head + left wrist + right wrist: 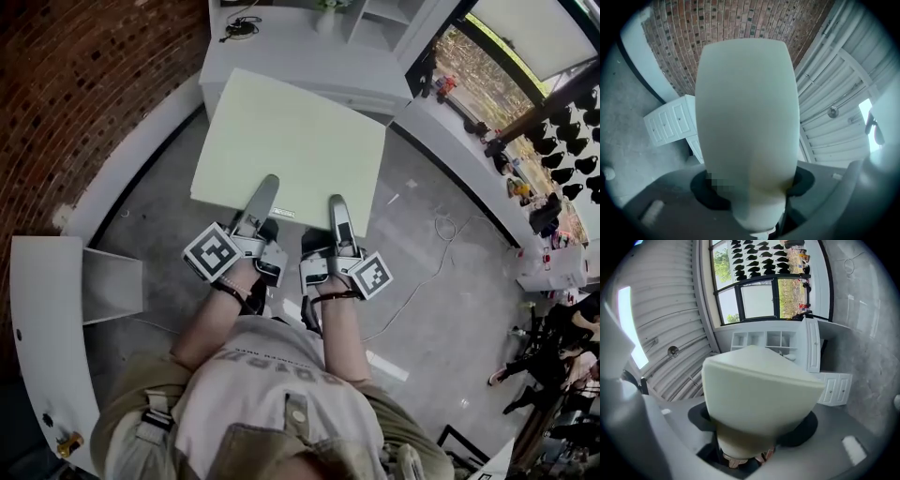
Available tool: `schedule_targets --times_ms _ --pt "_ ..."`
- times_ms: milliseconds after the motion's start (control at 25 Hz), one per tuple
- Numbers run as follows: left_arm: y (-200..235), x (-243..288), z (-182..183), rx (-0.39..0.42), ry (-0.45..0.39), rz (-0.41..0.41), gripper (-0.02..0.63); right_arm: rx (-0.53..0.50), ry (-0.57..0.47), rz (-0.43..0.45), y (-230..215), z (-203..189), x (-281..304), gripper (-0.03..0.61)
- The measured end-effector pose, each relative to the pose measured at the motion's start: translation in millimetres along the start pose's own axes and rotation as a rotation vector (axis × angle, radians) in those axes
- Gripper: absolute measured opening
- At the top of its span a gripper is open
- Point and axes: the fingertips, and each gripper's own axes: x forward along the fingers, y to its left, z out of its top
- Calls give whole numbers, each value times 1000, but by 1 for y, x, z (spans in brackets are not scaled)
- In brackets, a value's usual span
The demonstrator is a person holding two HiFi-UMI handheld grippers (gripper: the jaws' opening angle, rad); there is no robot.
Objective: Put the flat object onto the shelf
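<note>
Left tool: the left tool (265, 187) is clamped on the near edge of the pale green flat board (291, 141). One jaw lies on top of it and one sits under it.
Board: it is big, thin and square. It is up in the air and sticks out straight ahead of both tools, over the grey floor (159, 178).
Right tool: the right tool (337, 208) pinches the same near edge, just beside the left tool. The board fills the gap between its jaws.
Shelf: the white shelf unit (281, 52) stands ahead of both tools, past the far edge of the board. Its little open boxes show in the right gripper view, above the board.
Done so far: the board is picked up, held flat by both tools and turned to face the shelf.
Not sure: I cannot tell if the far edge touches the white unit yet.
Left to do: I think the board must go forward, come to rest on the shelf, and then both tools let go.
</note>
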Motion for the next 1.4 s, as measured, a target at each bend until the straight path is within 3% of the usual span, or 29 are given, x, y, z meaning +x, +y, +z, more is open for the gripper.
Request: schedule_targets --times_ms 240,640,1000,1400 --pt "9 52 14 20 85 -81 316 -76 -5 70 6 28 53 302" --pt "11 166 49 151 247 -217 362 -108 -36 146 7 79 164 298" --pt "19 246 96 168 268 -274 364 -131 -44 177 3 102 253 298" --pt "33 290 104 164 262 -270 364 -132 -9 193 -10 127 297 298"
